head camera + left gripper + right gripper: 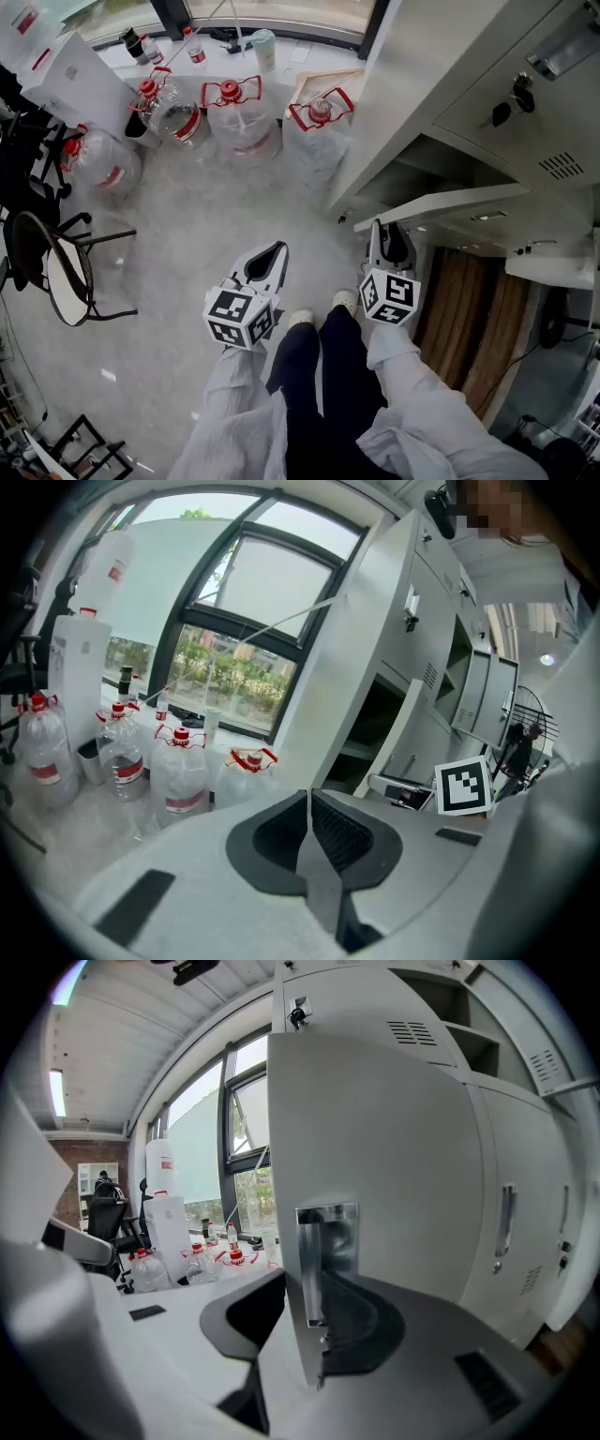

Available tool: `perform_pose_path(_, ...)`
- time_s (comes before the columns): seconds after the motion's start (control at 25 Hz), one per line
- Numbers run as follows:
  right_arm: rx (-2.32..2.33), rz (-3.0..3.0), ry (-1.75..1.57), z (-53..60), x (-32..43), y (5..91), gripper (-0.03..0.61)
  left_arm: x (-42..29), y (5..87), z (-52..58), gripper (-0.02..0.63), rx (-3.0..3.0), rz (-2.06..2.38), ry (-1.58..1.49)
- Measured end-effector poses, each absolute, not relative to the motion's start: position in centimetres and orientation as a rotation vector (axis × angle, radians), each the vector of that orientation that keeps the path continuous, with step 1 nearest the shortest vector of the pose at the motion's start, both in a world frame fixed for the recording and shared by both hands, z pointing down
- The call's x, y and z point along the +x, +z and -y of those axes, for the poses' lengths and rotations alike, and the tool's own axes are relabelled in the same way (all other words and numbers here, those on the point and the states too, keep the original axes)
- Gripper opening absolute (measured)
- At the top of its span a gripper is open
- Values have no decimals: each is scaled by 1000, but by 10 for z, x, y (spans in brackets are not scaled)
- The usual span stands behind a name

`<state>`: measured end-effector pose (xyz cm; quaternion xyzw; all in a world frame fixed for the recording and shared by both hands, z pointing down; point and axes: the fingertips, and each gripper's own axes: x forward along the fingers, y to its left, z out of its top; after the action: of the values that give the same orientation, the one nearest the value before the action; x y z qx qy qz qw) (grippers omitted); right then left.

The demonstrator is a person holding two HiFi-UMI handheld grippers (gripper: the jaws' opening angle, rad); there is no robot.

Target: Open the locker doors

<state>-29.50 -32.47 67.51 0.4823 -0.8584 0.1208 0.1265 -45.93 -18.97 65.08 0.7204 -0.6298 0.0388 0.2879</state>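
Clearly, the locker door [375, 1147] stands edge-on between the jaws of the right gripper [314, 1307], which are clamped on it at its recessed metal handle [328, 1241]. The door is plain pale grey. Only the head view shows it swung out from the locker [450, 84]. Left of that gripper, the left gripper [277, 253] has its jaws together and empty. Its own view shows water bottles [181, 771] standing beyond it.

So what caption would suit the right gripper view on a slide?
The right hand-held gripper clasps the locker door edge at its metal handle.
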Motion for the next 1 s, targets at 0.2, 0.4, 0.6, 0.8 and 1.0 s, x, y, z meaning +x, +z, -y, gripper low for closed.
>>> perform_pose_path(0.2,1355,2522,326,305,-286,673,120,-445,649,186,18,2005,1588,146)
perform_pose_path(0.4,1299,2562,302,291,-272,673,120,-427,655,186,18,2063,1502,181)
perform_pose_path(0.6,1295,2573,304,276,-255,674,123,-405,660,187,18,2106,1439,196)
perform_pose_path(0.8,1240,2587,292,264,-237,675,124,-377,665,186,18,2135,1383,224)
perform_pose_path(1.0,1143,2614,282,253,-220,675,127,-349,666,187,18,2149,1356,239)
